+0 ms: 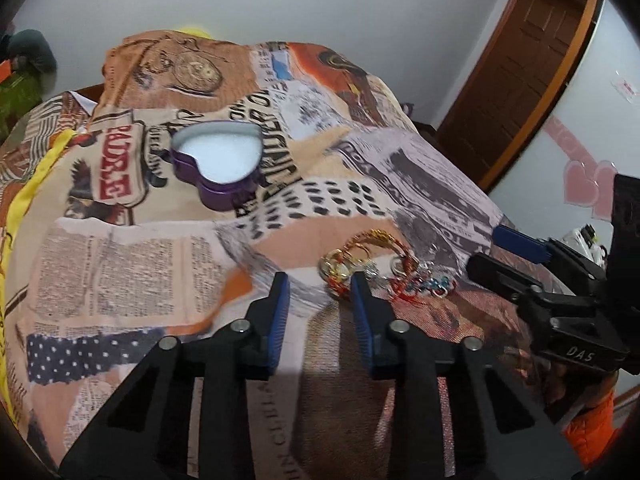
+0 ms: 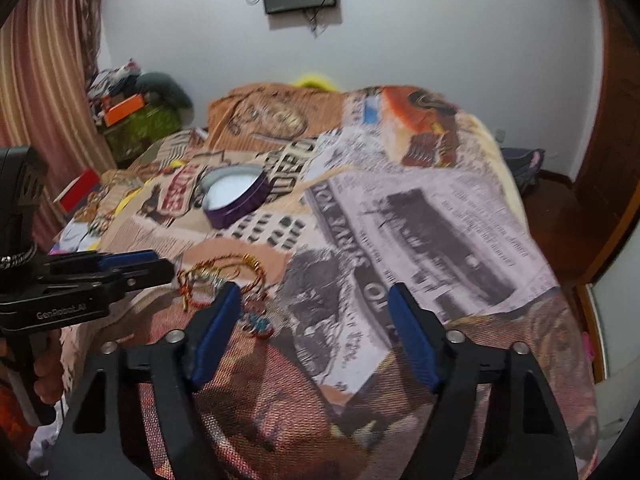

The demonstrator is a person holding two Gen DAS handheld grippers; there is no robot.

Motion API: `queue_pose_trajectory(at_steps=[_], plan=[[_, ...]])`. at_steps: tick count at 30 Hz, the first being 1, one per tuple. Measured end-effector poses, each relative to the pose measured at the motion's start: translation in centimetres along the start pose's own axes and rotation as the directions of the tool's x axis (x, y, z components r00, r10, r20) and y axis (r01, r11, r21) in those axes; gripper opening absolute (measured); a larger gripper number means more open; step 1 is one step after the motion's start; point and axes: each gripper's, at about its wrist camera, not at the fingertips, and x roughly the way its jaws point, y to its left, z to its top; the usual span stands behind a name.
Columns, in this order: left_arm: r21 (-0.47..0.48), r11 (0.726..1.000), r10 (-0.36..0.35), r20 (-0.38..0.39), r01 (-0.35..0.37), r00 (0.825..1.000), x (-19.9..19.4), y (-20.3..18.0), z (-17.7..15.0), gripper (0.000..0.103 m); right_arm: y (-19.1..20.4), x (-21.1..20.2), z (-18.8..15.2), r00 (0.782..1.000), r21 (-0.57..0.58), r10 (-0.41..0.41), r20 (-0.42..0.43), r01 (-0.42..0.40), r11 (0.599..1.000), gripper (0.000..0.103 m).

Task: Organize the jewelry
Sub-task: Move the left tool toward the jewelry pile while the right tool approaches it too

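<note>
- White walls closed in the room, with a wooden door [image 1: 516, 68] off to one side and a bed [image 2: 460, 216] under a newspaper-print cover filling the middle.
- On that cover, toward the head of the bed, sat a purple heart-shaped tin [image 1: 218, 160], lid off, its pale inside showing nothing in it.
- Nearer the foot edge lay a tangled heap of jewelry [image 1: 380, 268]: gold and red bangles, thread bracelets, and a small blue-beaded piece at its fringe.
- The left gripper [image 1: 320, 284] hovered low just short of the heap, jaws parted by a narrow gap and holding nothing; one tip sat right by the nearest bangle.
- The right gripper [image 2: 314, 296] hung beside the heap, jaws spread wide and empty, one tip close to the blue-beaded piece.
- It looked to me like the first pick was being lined up, nothing yet moved into the tin.
- Next, I judged, one pair of jaws had to close on a single bangle without dragging the knotted threads, then carry it up the bed to the tin.
</note>
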Motion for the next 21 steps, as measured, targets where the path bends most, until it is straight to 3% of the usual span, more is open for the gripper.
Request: queue_pose_trajectory(at_steps=[7,21], plan=[[0.016,1.0,0.011,-0.011,-0.011,1.0,0.7,-0.7,-0.2,0.024,0.7,1.1,0.0,0.997,-0.032,0.06,-0.047,-0.062,0.998,0.051],[0.033,0.999,0.015,0.019,-0.016,1.0,1.0,-1.1,-0.4,0.0,1.9,3.7,0.4,0.978,-0.081,0.147,-0.146,-0.16,0.984,0.012]])
